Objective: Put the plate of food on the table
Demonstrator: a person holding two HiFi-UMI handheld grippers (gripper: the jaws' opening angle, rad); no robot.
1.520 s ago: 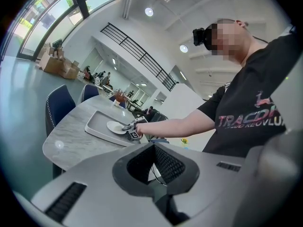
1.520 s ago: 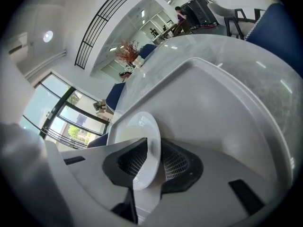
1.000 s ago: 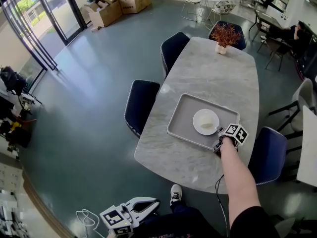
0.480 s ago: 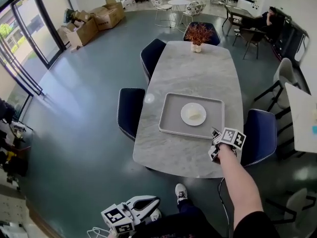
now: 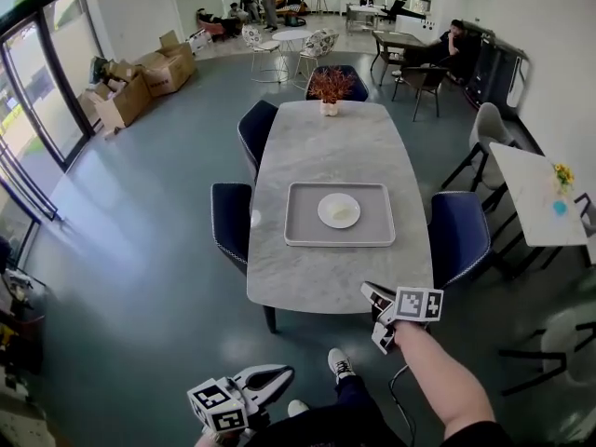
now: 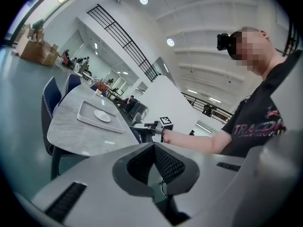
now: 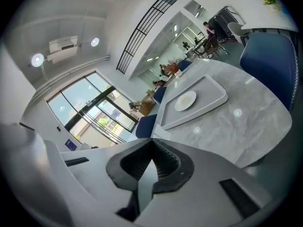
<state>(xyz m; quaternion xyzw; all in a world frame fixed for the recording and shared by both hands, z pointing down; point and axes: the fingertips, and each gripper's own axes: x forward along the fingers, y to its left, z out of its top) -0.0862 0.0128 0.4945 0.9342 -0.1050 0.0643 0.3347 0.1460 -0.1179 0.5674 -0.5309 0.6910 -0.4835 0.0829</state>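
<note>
Right tongs [image 5: 372, 294] had pulled back off the tray [image 5: 307, 233] since 1 s ago: then at its near right corner, now past the desk's [image 5: 326, 147] near edge, over the floor, touching nothing. Head view had backed away too, so more of the room showed. Far left: cardboard boxes [image 5: 140, 73] by the glass doors. Low left, the left tongs [image 5: 279, 377] hung by the person's body, same spot as before, well apart from the desk; jaws closed tip to tip, pads meeting, nothing btwn them. Two dark blue chairs [image 5: 229, 223] stood along the desk's left side. Tray lay flat at desk ctr w/ the white plate [image 5: 339, 210] inside it, approx mid-tray, and a pale bit of food [image 5: 345, 213] on the plate. Potted plant [image 5: 330, 87] sat at the desk's far end. Right tongs' jaws were also closed, pads together, gripping nothing; they pointed toward the tray. Further right, another blue chair [image 5: 458, 236] stood against the desk's right side, then a small white table [image 5: 531, 189].
</note>
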